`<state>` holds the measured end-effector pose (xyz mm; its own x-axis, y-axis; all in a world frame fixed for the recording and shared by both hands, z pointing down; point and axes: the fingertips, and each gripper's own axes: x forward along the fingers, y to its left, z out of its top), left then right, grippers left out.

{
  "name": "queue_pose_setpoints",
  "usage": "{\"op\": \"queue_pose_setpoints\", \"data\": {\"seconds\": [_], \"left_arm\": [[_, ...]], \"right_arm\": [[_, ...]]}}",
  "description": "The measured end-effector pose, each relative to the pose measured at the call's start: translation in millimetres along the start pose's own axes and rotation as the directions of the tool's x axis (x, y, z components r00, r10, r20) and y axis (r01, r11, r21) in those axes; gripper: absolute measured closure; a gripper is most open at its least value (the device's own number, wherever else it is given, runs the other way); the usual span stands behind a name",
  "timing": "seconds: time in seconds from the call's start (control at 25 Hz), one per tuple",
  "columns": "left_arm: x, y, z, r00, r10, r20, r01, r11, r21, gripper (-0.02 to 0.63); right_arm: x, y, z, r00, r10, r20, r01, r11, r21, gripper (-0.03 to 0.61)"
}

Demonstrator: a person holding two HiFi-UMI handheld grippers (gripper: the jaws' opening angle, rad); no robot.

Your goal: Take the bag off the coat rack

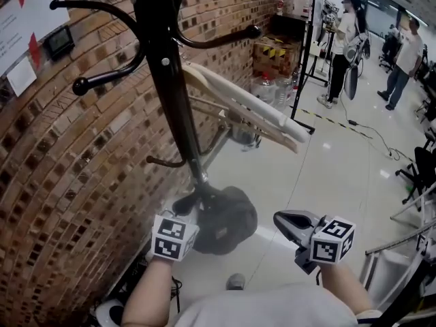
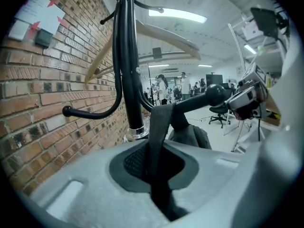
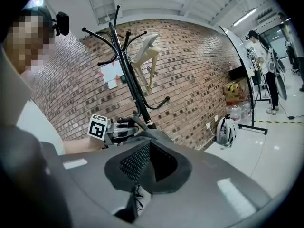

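A black coat rack [image 1: 167, 80] stands against the brick wall. A dark grey bag [image 1: 225, 220] hangs low on it by a dark strap [image 2: 159, 127] looped over a knobbed hook [image 2: 211, 95]. My left gripper [image 1: 191, 206] is at the pole, left of the bag. In the left gripper view it [image 2: 156, 167] is shut on the strap, which runs up from between the pads to the hook, with the bag [image 2: 192, 136] behind. My right gripper [image 1: 283, 218] hovers to the right of the bag, apart from it. It [image 3: 149, 163] is shut with nothing in it.
Pale wooden hangers [image 1: 252, 107] stick out from the rack above the bag. Water bottles [image 1: 266, 87] and a yellow-black box [image 1: 276, 50] sit by the wall behind. Two people [image 1: 344, 39] stand at the back right. An office chair [image 1: 422, 169] and a metal frame [image 1: 402, 244] are at the right.
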<state>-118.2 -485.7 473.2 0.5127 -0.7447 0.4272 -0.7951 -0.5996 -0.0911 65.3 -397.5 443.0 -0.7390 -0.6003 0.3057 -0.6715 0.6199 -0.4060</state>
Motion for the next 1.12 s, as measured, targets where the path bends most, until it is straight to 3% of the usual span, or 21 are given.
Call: {"op": "queue_pose_setpoints", "data": {"seconds": [0.2, 0.36, 0.48, 0.76, 1.12], "left_arm": [[-3.7, 1.5, 1.3, 1.0, 0.014, 0.018, -0.012, 0.995, -0.094, 0.597], [-12.6, 4.0, 12.5, 0.998, 0.016, 0.057, -0.002, 0.972, -0.236, 0.595], [-22.0, 0.1, 25.1, 0.997, 0.014, 0.08, 0.009, 0.96, -0.281, 0.595], [-56.0, -15.0, 57.9, 0.988, 0.068, 0.136, -0.039, 0.977, -0.208, 0.595], [-140.9, -78.5, 49.7, 0.977, 0.093, 0.193, -0.054, 0.979, -0.198, 0.594]], "right_arm": [[-6.8, -1.7, -1.5, 1.0, -0.004, 0.012, 0.003, 1.0, 0.016, 0.578], [-12.6, 0.2, -6.5, 1.0, -0.014, 0.016, 0.013, 1.0, 0.023, 0.578], [-20.5, 3.3, -10.3, 1.0, -0.018, 0.013, 0.017, 0.999, 0.034, 0.578], [-41.6, 23.1, -7.5, 0.999, -0.014, 0.04, 0.013, 1.0, 0.009, 0.578], [-94.6, 90.2, -25.4, 0.995, 0.03, 0.09, -0.025, 0.998, -0.061, 0.578]]}}
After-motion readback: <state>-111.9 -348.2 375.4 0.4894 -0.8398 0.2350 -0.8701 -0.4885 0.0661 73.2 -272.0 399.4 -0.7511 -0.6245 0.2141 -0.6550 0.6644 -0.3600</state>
